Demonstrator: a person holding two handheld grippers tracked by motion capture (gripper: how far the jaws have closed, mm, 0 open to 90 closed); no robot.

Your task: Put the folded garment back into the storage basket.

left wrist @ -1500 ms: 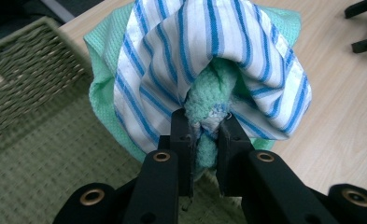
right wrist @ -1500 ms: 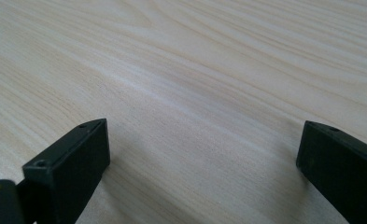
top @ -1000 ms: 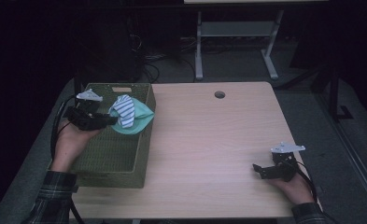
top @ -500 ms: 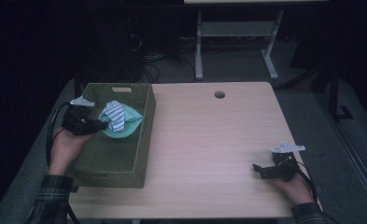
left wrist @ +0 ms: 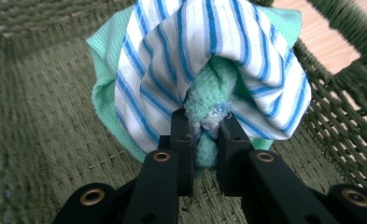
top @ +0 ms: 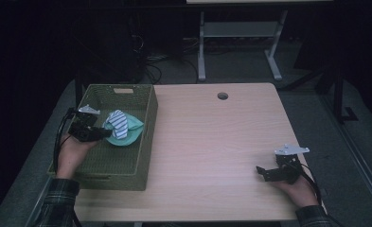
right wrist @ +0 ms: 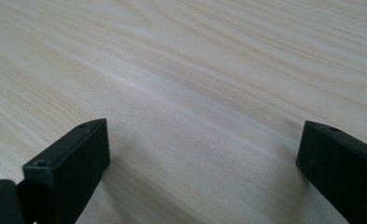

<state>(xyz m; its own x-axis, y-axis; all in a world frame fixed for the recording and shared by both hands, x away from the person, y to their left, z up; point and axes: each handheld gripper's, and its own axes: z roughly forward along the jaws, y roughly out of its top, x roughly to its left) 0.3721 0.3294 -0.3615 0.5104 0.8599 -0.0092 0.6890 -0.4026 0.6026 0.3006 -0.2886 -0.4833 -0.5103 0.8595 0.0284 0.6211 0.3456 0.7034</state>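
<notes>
I see the pale wooden surface point(top: 212, 142) bare across its middle and right, so nothing blocks my way there. On its left edge sits the green woven basket point(top: 127, 175), the biggest thing on it. Since a second ago my left tool point(top: 98, 134) has sunk from above the basket's rim down inside it, carrying the bundle of cloths point(top: 119, 127) lower with it; I judge the drop-off is nearly done and only the release remains. The bundle, a blue-striped white cloth point(left wrist: 209, 56) wrapped over a mint-green one point(left wrist: 102, 93), now hangs low inside the basket near its far end, close to the woven floor. My left tool is clamped on a fold of the green cloth, jaws nearly together. The basket's side walls stand close around it. My right tool point(top: 269, 173) rests at the surface's near right corner, jaws wide apart, holding nothing.
</notes>
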